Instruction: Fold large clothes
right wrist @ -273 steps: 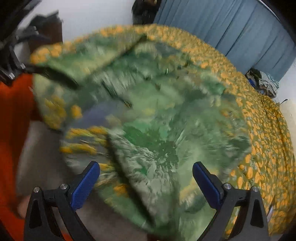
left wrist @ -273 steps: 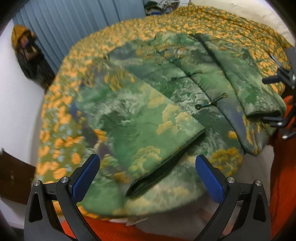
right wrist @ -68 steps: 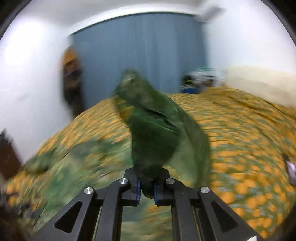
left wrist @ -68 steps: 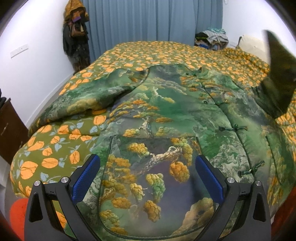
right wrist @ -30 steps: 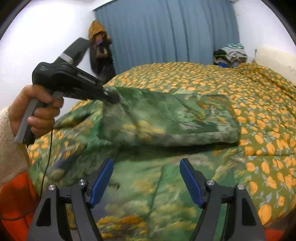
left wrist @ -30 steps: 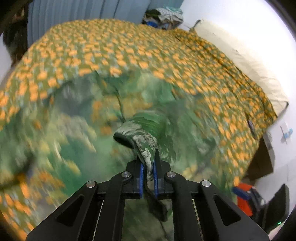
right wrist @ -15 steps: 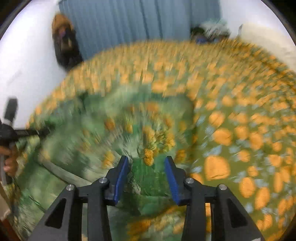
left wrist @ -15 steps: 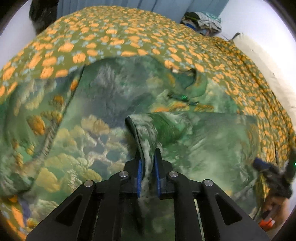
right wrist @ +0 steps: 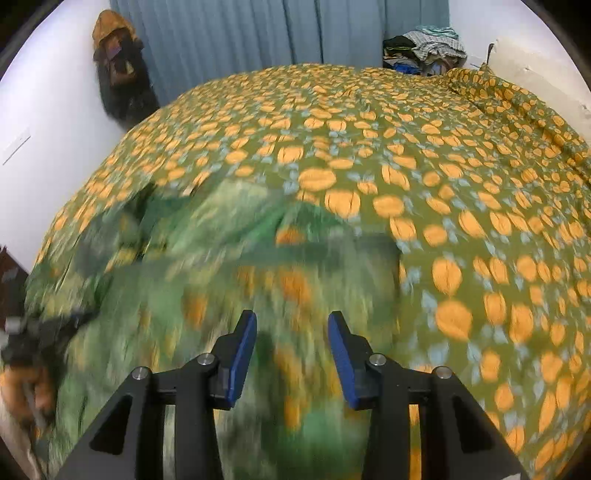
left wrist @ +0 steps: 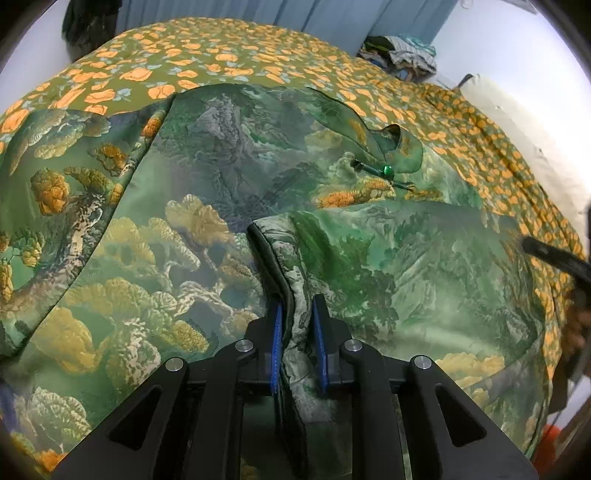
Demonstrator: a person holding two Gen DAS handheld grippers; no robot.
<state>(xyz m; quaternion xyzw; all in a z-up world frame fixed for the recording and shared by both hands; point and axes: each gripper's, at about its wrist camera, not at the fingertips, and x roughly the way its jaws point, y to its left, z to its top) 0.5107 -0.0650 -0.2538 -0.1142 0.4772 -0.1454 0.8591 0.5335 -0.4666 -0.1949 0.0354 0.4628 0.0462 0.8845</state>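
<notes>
A large green jacket (left wrist: 221,177) with a landscape print and knot buttons lies spread on the bed. My left gripper (left wrist: 297,332) is shut on the cuff of its sleeve (left wrist: 369,258), which lies folded across the jacket's body. My right gripper (right wrist: 291,354) is open with a narrow gap and empty, just above the blurred jacket (right wrist: 207,266) near its right edge. The other gripper shows at the right edge of the left wrist view (left wrist: 554,256) and at the left edge of the right wrist view (right wrist: 40,332).
The bed carries a green cover with orange flowers (right wrist: 406,155). Blue curtains (right wrist: 258,33) hang behind it. A pile of clothes (right wrist: 424,48) lies at the far right. Dark clothes (right wrist: 118,70) hang on the left wall. A pillow (left wrist: 535,122) lies at the right.
My left gripper has lowered the sleeve onto the jacket's body and its jaws have eased slightly. My right gripper has opened a little and shifted over the jacket's edge.
</notes>
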